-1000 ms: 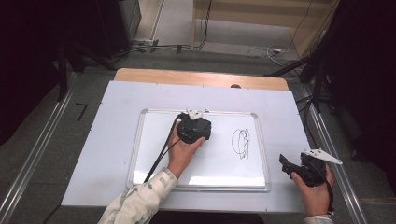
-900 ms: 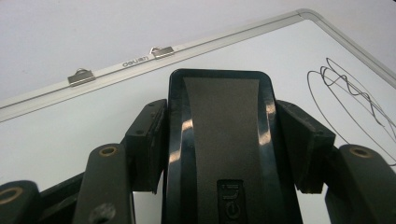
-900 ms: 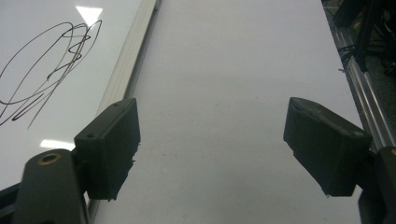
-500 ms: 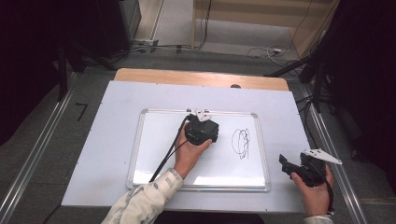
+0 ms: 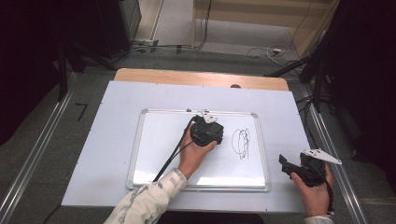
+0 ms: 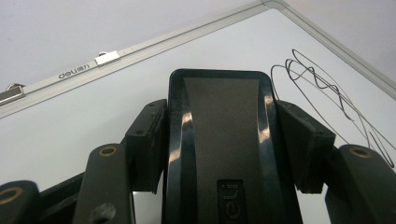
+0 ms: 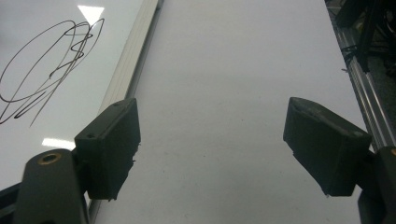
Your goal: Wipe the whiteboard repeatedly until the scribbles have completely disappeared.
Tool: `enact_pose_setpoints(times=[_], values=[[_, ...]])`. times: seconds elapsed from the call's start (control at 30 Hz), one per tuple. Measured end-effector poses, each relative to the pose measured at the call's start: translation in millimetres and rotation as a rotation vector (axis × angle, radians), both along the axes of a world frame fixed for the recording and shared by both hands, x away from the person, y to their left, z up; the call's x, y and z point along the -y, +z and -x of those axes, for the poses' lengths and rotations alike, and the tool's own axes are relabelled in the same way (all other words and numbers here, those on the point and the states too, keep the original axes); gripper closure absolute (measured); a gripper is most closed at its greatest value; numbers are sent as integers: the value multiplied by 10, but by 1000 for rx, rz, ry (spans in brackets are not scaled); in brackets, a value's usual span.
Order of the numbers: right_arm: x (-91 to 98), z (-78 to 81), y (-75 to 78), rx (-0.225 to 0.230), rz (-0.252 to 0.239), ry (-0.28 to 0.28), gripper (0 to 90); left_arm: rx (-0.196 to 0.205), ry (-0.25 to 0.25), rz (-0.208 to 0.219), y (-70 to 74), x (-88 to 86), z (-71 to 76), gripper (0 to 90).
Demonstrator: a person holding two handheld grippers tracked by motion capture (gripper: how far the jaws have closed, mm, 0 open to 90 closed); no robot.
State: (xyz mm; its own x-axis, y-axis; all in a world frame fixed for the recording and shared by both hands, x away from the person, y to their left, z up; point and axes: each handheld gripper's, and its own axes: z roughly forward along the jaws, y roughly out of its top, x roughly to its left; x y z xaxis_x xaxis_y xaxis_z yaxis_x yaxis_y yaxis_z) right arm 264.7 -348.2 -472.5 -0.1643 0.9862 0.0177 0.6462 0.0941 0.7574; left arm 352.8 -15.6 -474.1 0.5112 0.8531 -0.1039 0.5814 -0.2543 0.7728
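held eraser clamped in left gripper over whiteboard, just left of scribble. right gripper rested off board at table edge, jaws spread, empty. wiped nothing yet, judging by whole scribble; erasing left. read "deli" on frame and, partly, on eraser.

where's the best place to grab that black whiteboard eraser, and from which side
Grip the eraser across its two long, straight side walls, coming in from its rear end along its length. That is how the left gripper holds it now, fingers pressed on both flanks, keeping the felt face toward the whiteboard.
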Motion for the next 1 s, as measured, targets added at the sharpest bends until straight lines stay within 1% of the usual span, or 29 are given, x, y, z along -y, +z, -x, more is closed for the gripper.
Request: enact_pose_setpoints(times=[0.17,0.23,0.37,0.53,0.57,0.63,1.0], values=[[-1,1,1,2,1,3,176,-3,-10,-7,-3,37,-2,401],[-1,1,1,2,-1,2,176,0,-10,-2,2,60,0,401],[-1,1,1,2,-1,2,176,1,-20,-11,15,103,4,401],[1,3,3,1,-2,-1,176,3,-21,-11,10,156,4,401],[1,3,3,1,-2,-1,176,0,-29,-20,11,159,3,401],[2,3,3,1,-2,0,176,1,-28,-15,4,180,1,401],[5,5,5,1,-7,0,176,1,-43,-27,7,281,-14,401]])
